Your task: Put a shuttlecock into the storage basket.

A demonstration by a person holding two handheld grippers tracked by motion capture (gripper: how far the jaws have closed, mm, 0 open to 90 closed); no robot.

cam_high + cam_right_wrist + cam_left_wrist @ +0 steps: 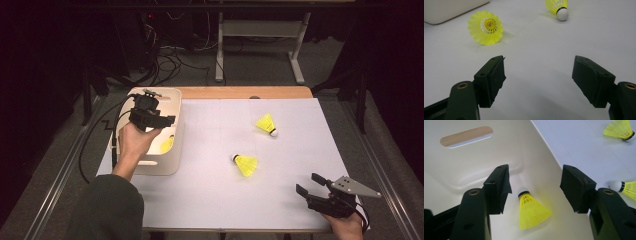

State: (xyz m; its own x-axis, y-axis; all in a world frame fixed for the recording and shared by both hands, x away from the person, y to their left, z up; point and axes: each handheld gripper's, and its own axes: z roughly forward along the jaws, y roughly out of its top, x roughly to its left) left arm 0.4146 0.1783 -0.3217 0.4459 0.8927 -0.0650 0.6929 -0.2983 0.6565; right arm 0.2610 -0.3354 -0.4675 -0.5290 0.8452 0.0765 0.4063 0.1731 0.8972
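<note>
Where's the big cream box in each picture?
High view: the cream plastic box sits at the table's left edge.
Left gripper view: its inner wall spreads across left and middle.
Right gripper view: top-left corner.
Shared landmark: the yellow plastic shuttlecock lying nearest the box on the white table.

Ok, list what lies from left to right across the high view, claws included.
Left claw over the cream bin → shuttlecock inside the bin → shuttlecock at mid-table → farther shuttlecock → right claw, open near the table's front edge.
</note>
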